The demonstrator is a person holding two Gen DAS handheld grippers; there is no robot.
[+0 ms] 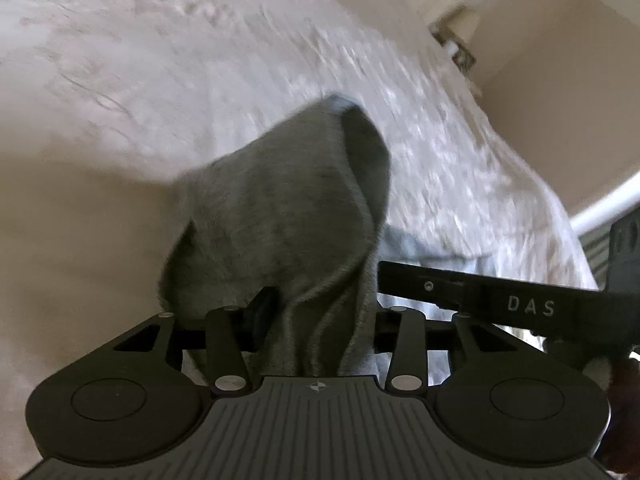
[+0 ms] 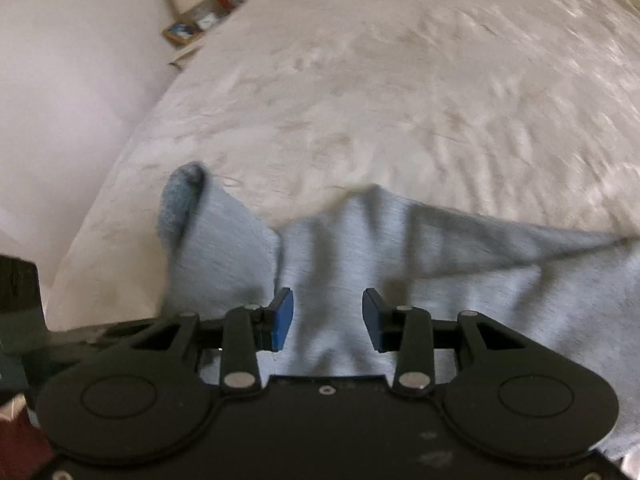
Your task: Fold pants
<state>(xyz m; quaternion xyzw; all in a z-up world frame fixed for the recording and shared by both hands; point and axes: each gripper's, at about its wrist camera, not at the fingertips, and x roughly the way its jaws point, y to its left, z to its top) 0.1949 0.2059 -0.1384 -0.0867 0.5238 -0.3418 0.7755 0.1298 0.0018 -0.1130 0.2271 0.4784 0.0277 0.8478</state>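
Note:
Grey sweatpants (image 2: 400,248) lie on a white bedspread (image 2: 400,80). In the left wrist view my left gripper (image 1: 316,320) is shut on a bunched fold of the pants (image 1: 288,208), which drapes up and over the fingers and hides the right one. The cuff end (image 1: 340,106) points away. In the right wrist view my right gripper (image 2: 328,318) is open, its blue pads (image 2: 282,318) set apart just above the flat grey fabric. A pant cuff (image 2: 182,200) sticks up at the left.
The bed's left edge (image 2: 100,208) drops off toward a pale wall. A bedside shelf with small items (image 2: 200,16) stands at the far left. The other gripper's black body marked DAS (image 1: 520,304) sits close on the right. A white rail (image 1: 600,204) stands at the right.

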